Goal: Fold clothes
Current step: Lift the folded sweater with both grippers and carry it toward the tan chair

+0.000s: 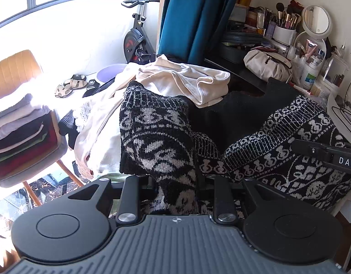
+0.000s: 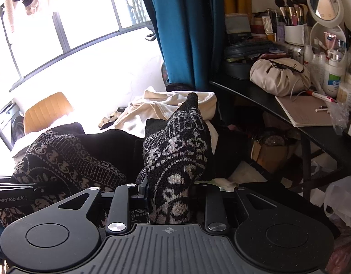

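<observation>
— Knitted black-and-white sweater (image 1: 166, 141) is hanging between both tools, over the heaped cream clothes (image 1: 175, 80). Why?

— Left gripper (image 1: 175, 182) and right gripper (image 2: 168, 191) are each pinching one bunched part, likely keeping it spread for folding.

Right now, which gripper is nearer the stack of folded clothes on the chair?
Left. The left gripper, shut on the patterned sweater, has the stack just to its left. The right gripper grips the sweater's other end, farther from the chair.
</observation>
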Tool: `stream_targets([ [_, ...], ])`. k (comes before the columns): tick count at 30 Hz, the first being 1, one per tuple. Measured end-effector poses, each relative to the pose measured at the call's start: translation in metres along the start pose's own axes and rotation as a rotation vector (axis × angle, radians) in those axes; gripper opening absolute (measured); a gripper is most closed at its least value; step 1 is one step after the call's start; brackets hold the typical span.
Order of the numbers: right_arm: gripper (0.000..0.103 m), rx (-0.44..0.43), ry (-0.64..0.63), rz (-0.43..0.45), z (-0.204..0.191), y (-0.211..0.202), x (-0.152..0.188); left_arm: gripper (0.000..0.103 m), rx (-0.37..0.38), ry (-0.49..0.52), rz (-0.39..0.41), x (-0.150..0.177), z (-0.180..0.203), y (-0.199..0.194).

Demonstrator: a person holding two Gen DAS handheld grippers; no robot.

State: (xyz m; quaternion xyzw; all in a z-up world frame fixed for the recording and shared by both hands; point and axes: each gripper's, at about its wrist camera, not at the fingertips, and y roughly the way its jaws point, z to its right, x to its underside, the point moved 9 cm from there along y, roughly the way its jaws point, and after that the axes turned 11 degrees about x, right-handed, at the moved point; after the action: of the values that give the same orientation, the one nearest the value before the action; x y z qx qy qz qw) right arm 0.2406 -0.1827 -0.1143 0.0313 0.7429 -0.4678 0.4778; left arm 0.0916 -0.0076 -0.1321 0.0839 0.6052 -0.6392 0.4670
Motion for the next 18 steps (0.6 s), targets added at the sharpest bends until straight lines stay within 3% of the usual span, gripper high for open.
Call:
stream_targets([
  [10, 0.024, 0.173, 0.002, 0.019, -0.103, 0.008, -0.013, 0.026, 0.181, 0.045, 0.004, -0.032, -0.100, -0.011],
  [18, 0.024, 0.236, 0.054, 0.062, -0.212, 0.009, -0.036, 0.026, 0.212, 0.062, 0.044, -0.063, -0.190, -0.048],
])
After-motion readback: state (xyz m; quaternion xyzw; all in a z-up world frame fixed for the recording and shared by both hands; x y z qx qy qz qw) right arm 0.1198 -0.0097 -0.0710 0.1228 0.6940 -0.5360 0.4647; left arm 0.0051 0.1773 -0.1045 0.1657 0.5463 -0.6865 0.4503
